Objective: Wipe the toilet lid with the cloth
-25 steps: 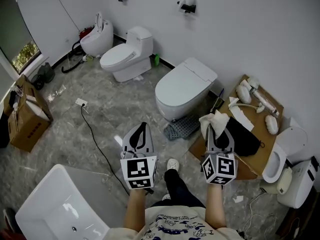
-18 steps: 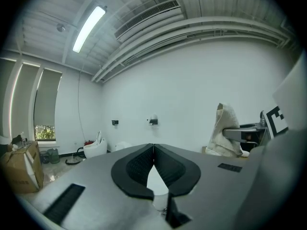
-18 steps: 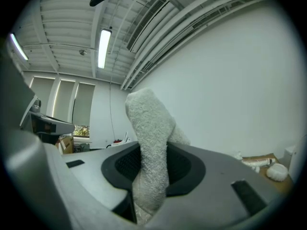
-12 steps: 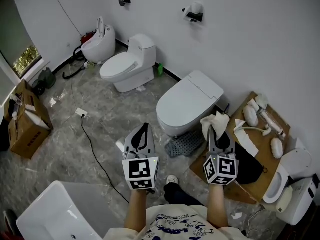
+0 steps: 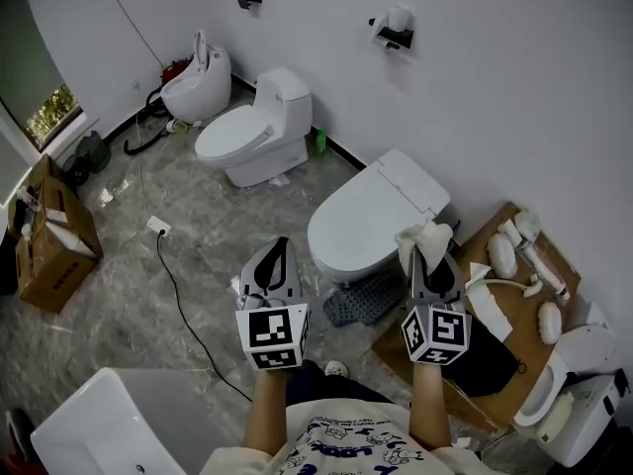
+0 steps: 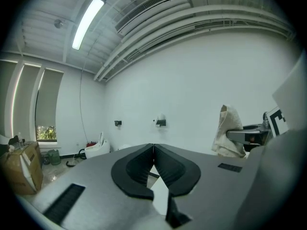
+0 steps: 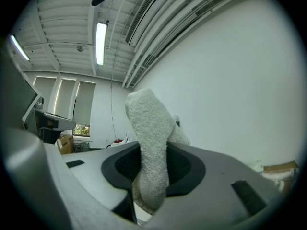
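Two handheld grippers are held out ahead of the person, level with each other and on either side of the near toilet. The left gripper (image 5: 281,247) has its jaws closed tip to tip with nothing between them. It is carried idle, probably because the wipe needs only one tool. The right gripper (image 5: 422,255) has its jaws clamped on the cloth (image 5: 426,233), a pale terry piece pinched partway along its length. A bunched end stands past the tips and a shorter tail hangs below. This grip puts soft fabric ahead of the hard jaw tips, so fabric rather than plastic should meet the surface first. The toilet lid (image 5: 368,211) is white and shut down flat, so its whole upper face is exposed. In the head view the cloth sits at the lid's right-hand edge. Both gripper views look at the wall and ceiling rather than at the lid, which indicates roughly level tools held in the air. Contact is judged not yet made and wiping not begun. The next move calls for tipping the right gripper down onto the lid. A cardboard sheet (image 5: 475,364) carrying loose white fittings lies just right of the toilet, and a dark perforated mat (image 5: 361,300) lies at its foot, so footing and elbow room on that side are limited.
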### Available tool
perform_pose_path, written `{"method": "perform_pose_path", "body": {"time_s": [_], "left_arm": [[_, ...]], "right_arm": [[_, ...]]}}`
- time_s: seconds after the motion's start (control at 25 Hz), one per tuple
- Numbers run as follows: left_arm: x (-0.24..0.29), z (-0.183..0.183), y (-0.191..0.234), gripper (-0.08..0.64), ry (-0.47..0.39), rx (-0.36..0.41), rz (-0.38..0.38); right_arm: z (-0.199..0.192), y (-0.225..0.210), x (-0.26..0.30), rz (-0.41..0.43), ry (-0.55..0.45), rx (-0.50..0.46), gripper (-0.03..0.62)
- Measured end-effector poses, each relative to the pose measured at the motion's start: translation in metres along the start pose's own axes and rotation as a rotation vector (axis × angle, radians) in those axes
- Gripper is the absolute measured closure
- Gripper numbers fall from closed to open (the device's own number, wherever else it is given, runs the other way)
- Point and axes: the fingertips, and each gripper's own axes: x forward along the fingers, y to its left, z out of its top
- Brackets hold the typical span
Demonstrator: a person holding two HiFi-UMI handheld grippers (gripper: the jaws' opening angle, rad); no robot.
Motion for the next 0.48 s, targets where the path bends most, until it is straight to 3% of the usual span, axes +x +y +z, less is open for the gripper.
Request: {"method": "perform_pose_path", "body": {"time_s": [0.48], "left_arm": [[0.09,-0.007,0.021,0.555,0.03,-0.005,0.012]], "right_arm": [[-0.017,-0.016,0.093,0.009,0.031,0.018,0.479]]}}
